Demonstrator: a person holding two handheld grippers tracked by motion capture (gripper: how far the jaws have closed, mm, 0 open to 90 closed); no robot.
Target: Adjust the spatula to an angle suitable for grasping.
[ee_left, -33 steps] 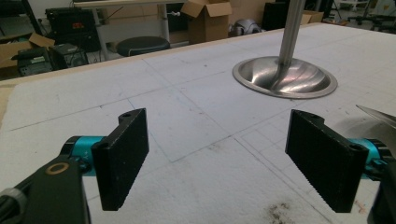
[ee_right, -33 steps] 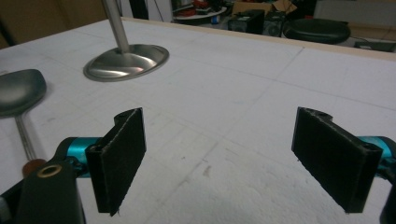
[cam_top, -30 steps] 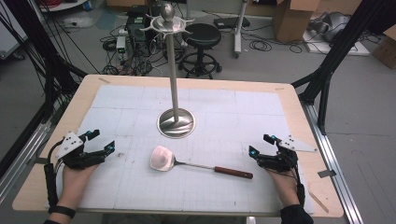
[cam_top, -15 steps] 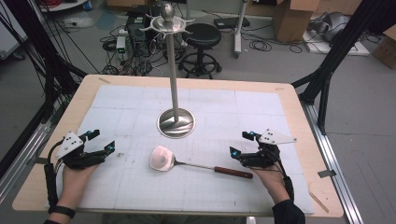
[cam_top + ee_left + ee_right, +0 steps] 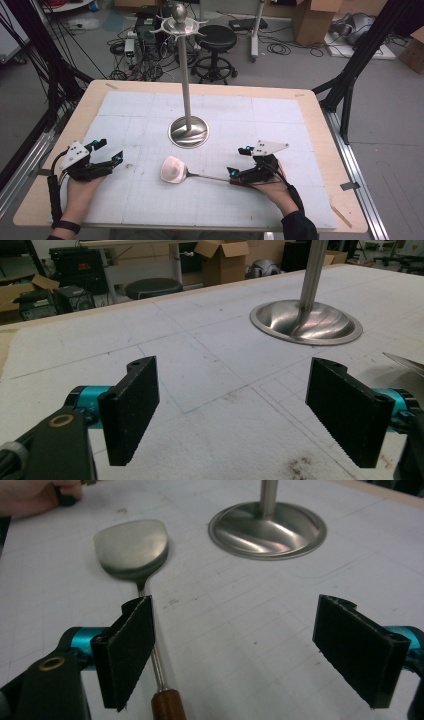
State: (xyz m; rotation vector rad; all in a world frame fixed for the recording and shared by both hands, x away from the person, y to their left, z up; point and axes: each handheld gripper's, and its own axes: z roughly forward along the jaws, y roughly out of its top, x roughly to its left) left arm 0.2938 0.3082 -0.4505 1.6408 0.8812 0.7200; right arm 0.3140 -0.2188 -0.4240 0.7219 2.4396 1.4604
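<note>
Steel and wood make up the one loose item on the table point(image 5: 320, 125): a spatula point(image 5: 200, 174) lying flat on the white gridded mat point(image 5: 140, 105), just in front of the round base of a tall metal stand point(image 5: 188, 131). In the high view its long axis runs roughly left to right, blade toward the left, reddish-brown handle toward the right. The right gripper point(image 5: 241, 161) sits directly over that handle end, jaws spread wide, the hand low behind it with the forearm entering from the bottom edge. The left gripper point(image 5: 110, 151) rests well apart near the left edge of the mat, also spread wide and holding nothing; the right hand is plainly the nearer. In the left gripper view, both black jaws stand wide over bare mat, the stand base ahead to the right and a sliver of the spatula blade point(image 5: 405, 362) at the right margin. In the right gripper view, the spatula point(image 5: 135, 547) lies pointing away from the camera, the shaft passing just beside the inner face of the left-hand jaw and the wooden handle at the bottom, between the jaws but well off centre. Nothing is gripped. Judgement: a small sideways shift would be needed to centre the handle before closing.
</note>
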